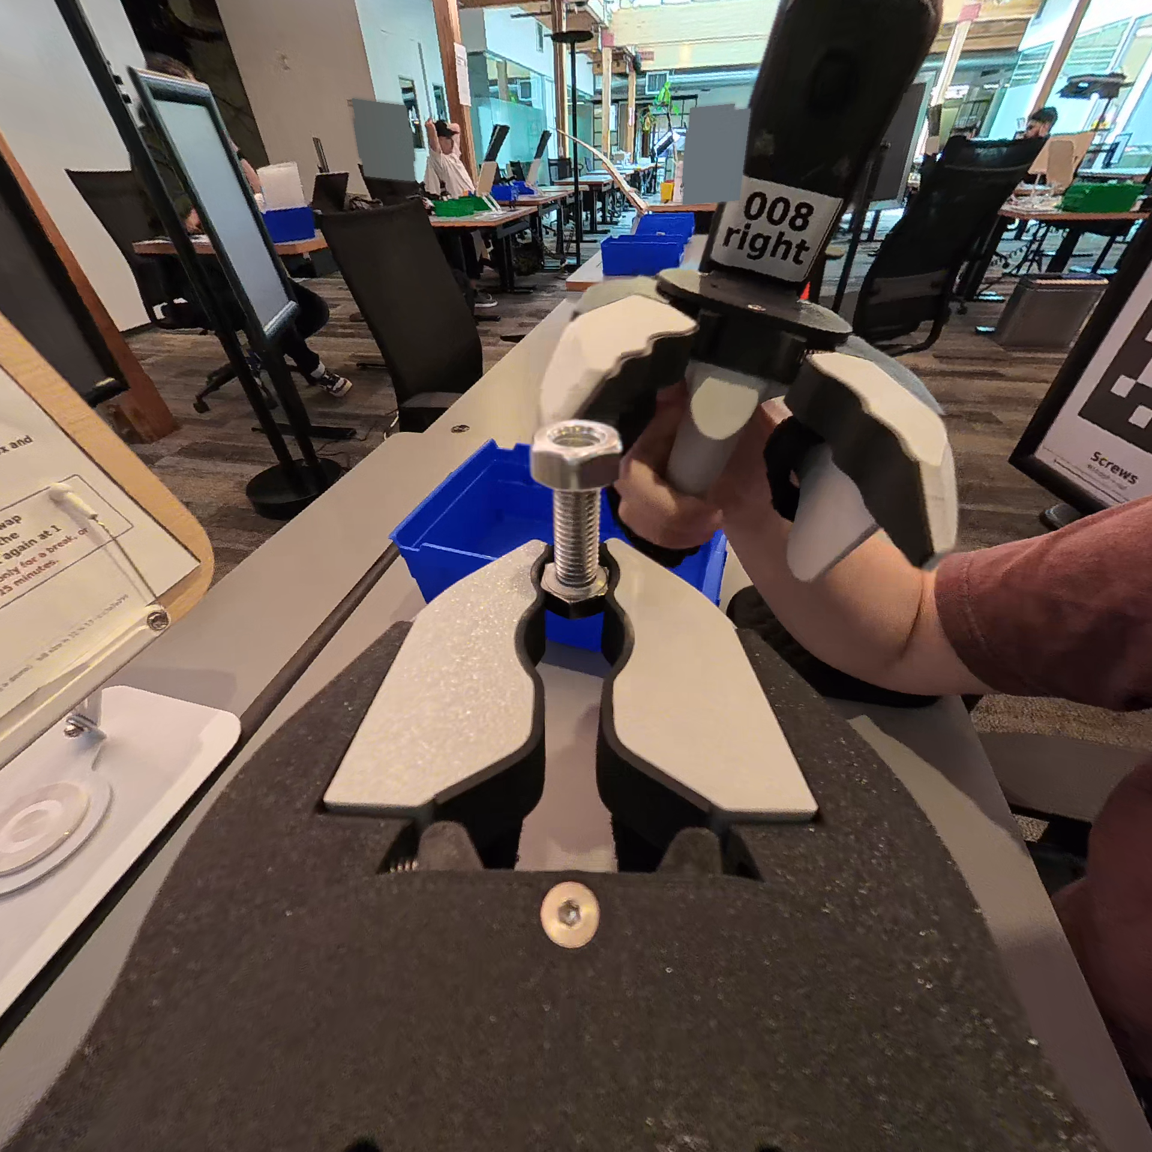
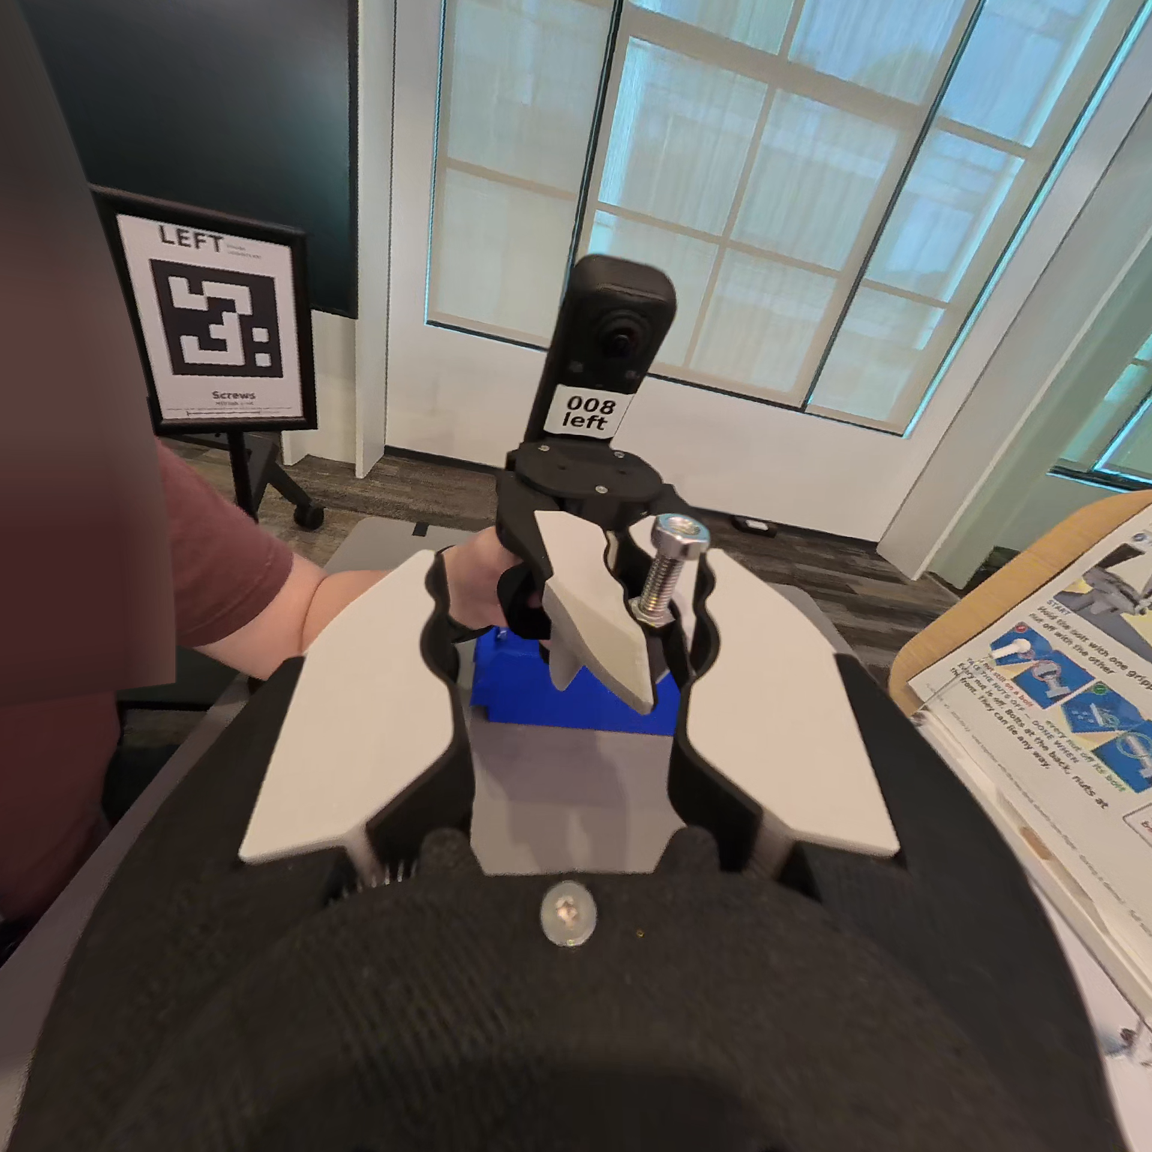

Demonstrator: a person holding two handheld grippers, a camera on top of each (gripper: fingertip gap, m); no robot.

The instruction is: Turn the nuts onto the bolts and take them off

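Note:
My left gripper (image 1: pixel 576 555) is shut on the hex head of a silver bolt (image 1: pixel 576 536) and holds it upright above a blue bin (image 1: pixel 486 523). A silver nut (image 1: pixel 576 461) sits at the top end of the threaded shaft. My right gripper (image 2: pixel 568 561) is open and empty, its fingers spread either side of the bolt (image 2: pixel 661 580) and nut (image 2: pixel 679 536), not touching them. In the left wrist view the right gripper (image 1: pixel 717 436) hangs just right of and behind the nut. The left gripper (image 2: pixel 648 642) also shows in the right wrist view, over the bin (image 2: pixel 561 704).
The grey table (image 1: pixel 349 592) runs forward under the bin. An instruction board (image 1: pixel 62 561) stands at its left edge; it also shows in the right wrist view (image 2: pixel 1028 686). A framed marker sign (image 2: pixel 218 312) stands on the floor. Chairs, desks and people lie beyond.

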